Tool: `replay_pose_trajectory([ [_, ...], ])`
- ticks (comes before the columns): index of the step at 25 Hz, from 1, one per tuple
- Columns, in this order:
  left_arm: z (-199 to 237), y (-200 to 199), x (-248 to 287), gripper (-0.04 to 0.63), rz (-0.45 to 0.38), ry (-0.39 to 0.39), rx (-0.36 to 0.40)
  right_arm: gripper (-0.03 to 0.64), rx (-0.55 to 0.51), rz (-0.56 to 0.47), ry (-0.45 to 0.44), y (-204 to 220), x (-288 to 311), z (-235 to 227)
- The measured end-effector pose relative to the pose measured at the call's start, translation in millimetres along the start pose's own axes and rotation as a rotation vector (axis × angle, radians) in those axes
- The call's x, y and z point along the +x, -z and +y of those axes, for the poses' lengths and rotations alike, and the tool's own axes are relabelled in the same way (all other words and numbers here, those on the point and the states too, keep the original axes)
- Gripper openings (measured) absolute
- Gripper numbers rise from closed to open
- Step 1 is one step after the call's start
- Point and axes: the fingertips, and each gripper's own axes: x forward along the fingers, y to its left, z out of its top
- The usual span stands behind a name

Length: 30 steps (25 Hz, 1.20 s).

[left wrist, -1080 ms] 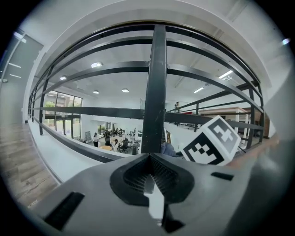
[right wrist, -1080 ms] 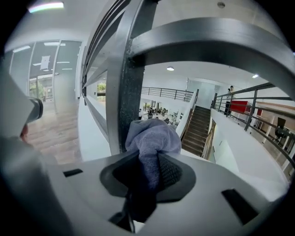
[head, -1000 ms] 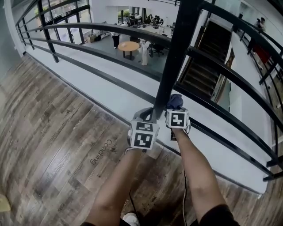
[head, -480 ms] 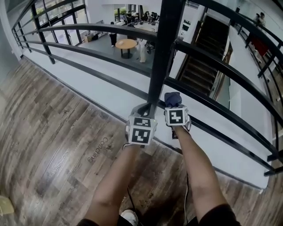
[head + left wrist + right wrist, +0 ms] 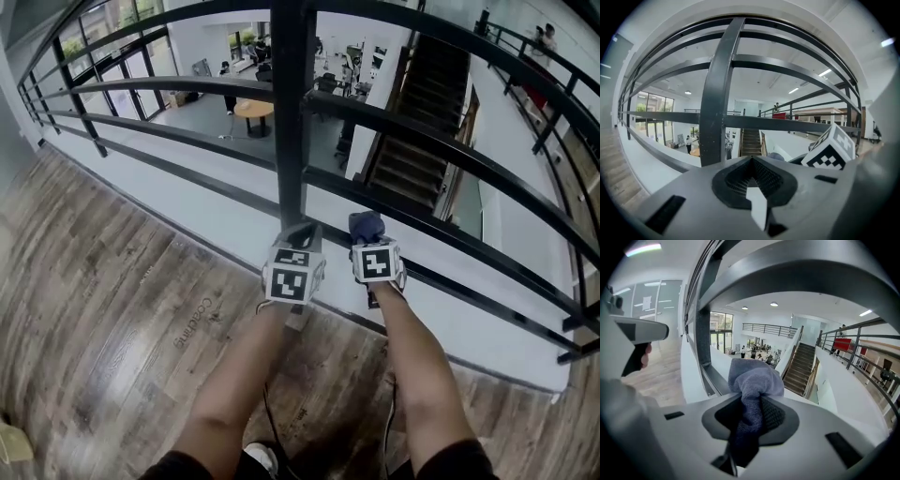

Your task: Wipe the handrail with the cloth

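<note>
A black metal handrail with a thick upright post (image 5: 291, 122) and several curved horizontal bars (image 5: 450, 234) runs along the balcony edge. My left gripper (image 5: 302, 234) is at the post's foot, shut with nothing between its jaws; the post (image 5: 717, 93) rises just ahead of it. My right gripper (image 5: 367, 236), just right of the post, is shut on a blue-grey cloth (image 5: 366, 225). The cloth (image 5: 754, 378) bunches up out of the right gripper (image 5: 752, 404) below a broad bar (image 5: 797, 273), apart from it. The left gripper (image 5: 752, 161) touches no bar.
Wooden floor (image 5: 112, 328) lies behind and to the left. A white ledge (image 5: 234, 211) runs under the railing. Beyond the bars is an open drop to a lower floor with a round table (image 5: 248, 108), people and a staircase (image 5: 412, 150).
The head view has swung, so the post now stands upright and further left in the picture. Both grippers stay at the post's foot, the cloth still held in the right one.
</note>
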Motion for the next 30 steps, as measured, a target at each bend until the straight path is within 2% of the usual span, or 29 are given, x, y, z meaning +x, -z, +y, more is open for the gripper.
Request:
replay_pose_trajectory([
  [3, -17.6, -1.5, 4.5, -0.002, 0.013, 0.014, -0.067, 0.092, 0.017, -0.002, 0.01, 14.5, -12.2, -24.9],
  [8, -71.6, -3.9, 20.3, -0.002, 0.026, 0.032, -0.005, 0.092, 0.127, 0.043, 0.0, 62.7, -36.1, -79.9],
  [14, -153.3, 5.9, 43.0, -0.002, 0.066, 0.111, 0.018, 0.093, 0.163, 0.037, 0.085, 106.9, -74.0, -163.8],
  [16, -179.1, 12.6, 50.3, -0.002, 0.092, 0.147, -0.022, 0.092, 0.166, 0.04, 0.117, 122.4, -86.6, -190.3],
  [18, -203.6, 19.4, 58.4, -0.002, 0.115, 0.187, -0.092, 0.092, 0.179, 0.046, 0.121, 136.2, -97.7, -209.2],
  [20, -227.9, 23.9, 66.8, -0.002, 0.122, 0.208, -0.127, 0.092, 0.194, 0.055, 0.121, 149.8, -108.9, -227.5],
  [24, -281.8, 27.7, 77.0, -0.002, 0.107, 0.224, -0.09, 0.093, 0.172, 0.026, 0.159, 174.2, -130.5, -277.3],
  [27, -320.7, 33.5, 84.7, -0.002, 0.104, 0.237, -0.038, 0.092, 0.204, 0.026, 0.138, 195.7, -147.7, -304.4],
  [30, -361.7, 35.1, 95.0, -0.002, 0.102, 0.256, -0.006, 0.092, 0.228, 0.03, 0.198, 220.1, -167.1, -347.5],
])
